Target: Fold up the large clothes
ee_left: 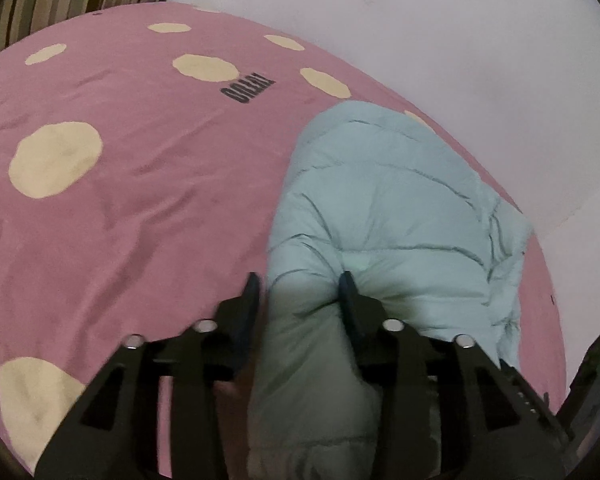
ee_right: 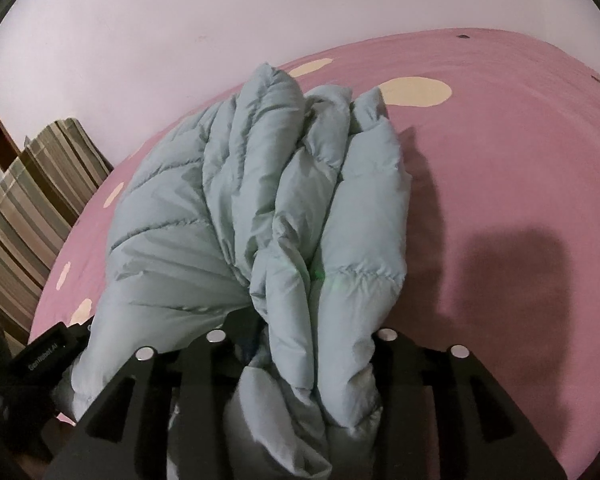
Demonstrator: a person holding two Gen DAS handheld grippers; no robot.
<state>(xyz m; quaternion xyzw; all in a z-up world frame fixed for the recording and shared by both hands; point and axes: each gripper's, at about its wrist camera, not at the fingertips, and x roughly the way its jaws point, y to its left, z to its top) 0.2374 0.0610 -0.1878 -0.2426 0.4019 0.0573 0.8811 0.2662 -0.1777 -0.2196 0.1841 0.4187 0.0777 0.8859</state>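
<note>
A pale blue quilted puffer jacket [ee_left: 384,208] lies bunched on a pink bed sheet [ee_left: 140,200] with cream spots. My left gripper [ee_left: 300,288] is shut on a thick fold of the jacket's near edge, with fabric filling the gap between its fingers. In the right wrist view the jacket [ee_right: 260,208] rises in bunched folds. My right gripper [ee_right: 304,344] is shut on those folds, and the fabric hides its fingertips. The other gripper's body [ee_right: 44,356] shows at the lower left of that view.
A pale wall [ee_left: 420,40] runs along the far side of the bed. A striped cushion or bedding [ee_right: 32,208] sits at the bed's end. The sheet [ee_right: 500,200] stretches wide to the right of the jacket.
</note>
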